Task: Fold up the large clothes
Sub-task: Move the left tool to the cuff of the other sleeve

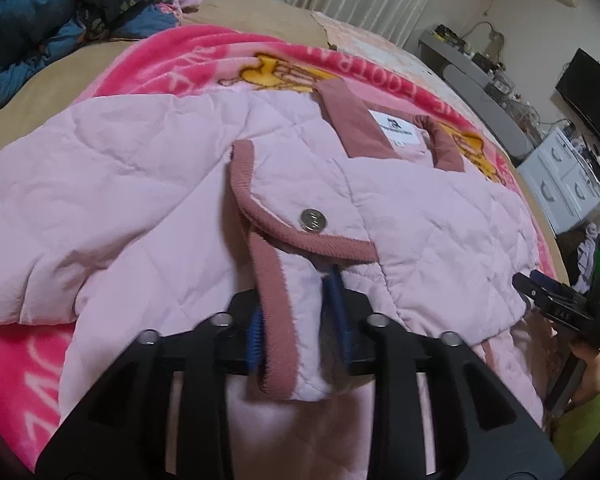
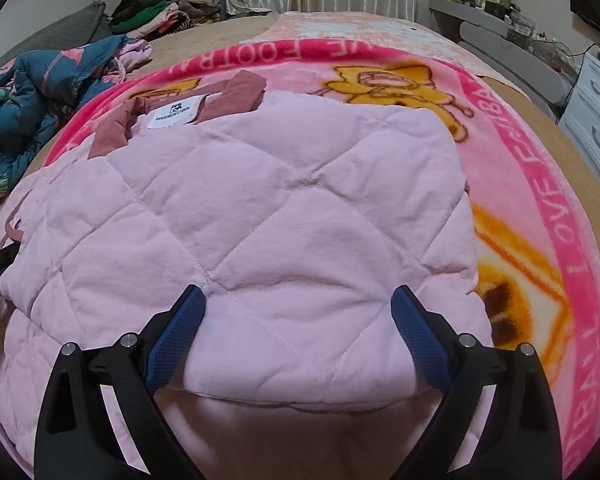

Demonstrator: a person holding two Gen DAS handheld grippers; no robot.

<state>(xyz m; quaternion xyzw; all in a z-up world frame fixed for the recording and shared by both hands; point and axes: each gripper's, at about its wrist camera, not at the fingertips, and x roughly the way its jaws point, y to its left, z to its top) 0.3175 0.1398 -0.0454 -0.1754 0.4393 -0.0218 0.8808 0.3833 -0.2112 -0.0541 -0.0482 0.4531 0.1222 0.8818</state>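
L gripper (image 1: pixel 296 320) is clamping the dusty-rose trimmed edge (image 1: pixel 274 312) of the pink quilted jacket (image 1: pixel 120 208); R gripper (image 2: pixel 298 320) is sitting released w/ jaws wide, straddling jacket's folded panel. Jacket is lying on pink blanket (image 2: pixel 540 208) atop bed (image 1: pixel 260 12).

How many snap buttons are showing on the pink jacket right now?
1: a metal snap button on the trimmed flap just ahead of the left claw. Others may be hidden under the folded jacket.
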